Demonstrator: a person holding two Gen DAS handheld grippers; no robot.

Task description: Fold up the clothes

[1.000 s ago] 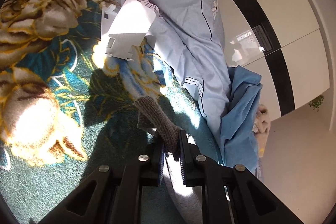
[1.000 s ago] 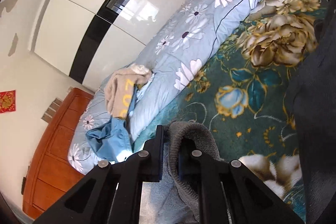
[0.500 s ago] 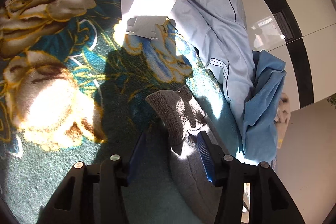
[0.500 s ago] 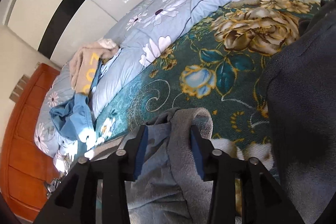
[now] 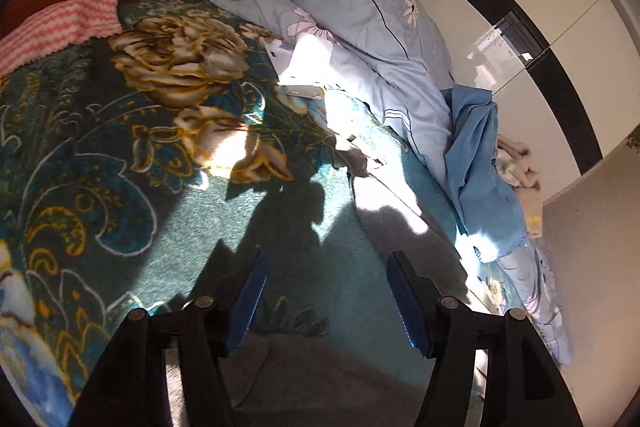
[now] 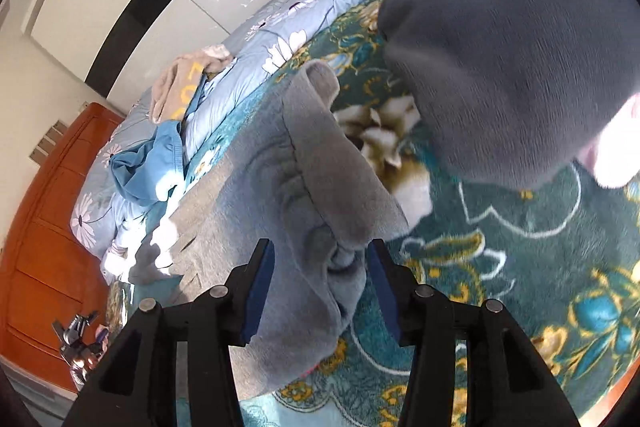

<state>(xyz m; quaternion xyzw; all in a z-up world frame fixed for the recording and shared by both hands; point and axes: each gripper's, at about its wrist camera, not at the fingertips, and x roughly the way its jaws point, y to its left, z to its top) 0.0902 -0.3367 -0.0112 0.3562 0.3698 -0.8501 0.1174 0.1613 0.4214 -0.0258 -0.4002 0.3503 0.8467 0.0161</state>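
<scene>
The grey garment (image 6: 320, 187) lies on the bed (image 6: 500, 267), its long axis running away from my right gripper (image 6: 320, 291), whose jaws are opening around a bunched fold, pads clear. My left gripper (image 5: 326, 301) is opening too, holding nothing, the garment edge beneath it.

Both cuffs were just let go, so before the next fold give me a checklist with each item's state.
1. Left gripper clear of cloth: ok, jaws opening, nothing between them.
2. Right gripper released: ok, jaws opening, grey garment lies between, unpressed.
3. Garment flat: not ok, bunched at the right jaws.
4. Sleeve clear of garment: cannot tell.
5. Blue cloth off the folding area: ok.
</scene>
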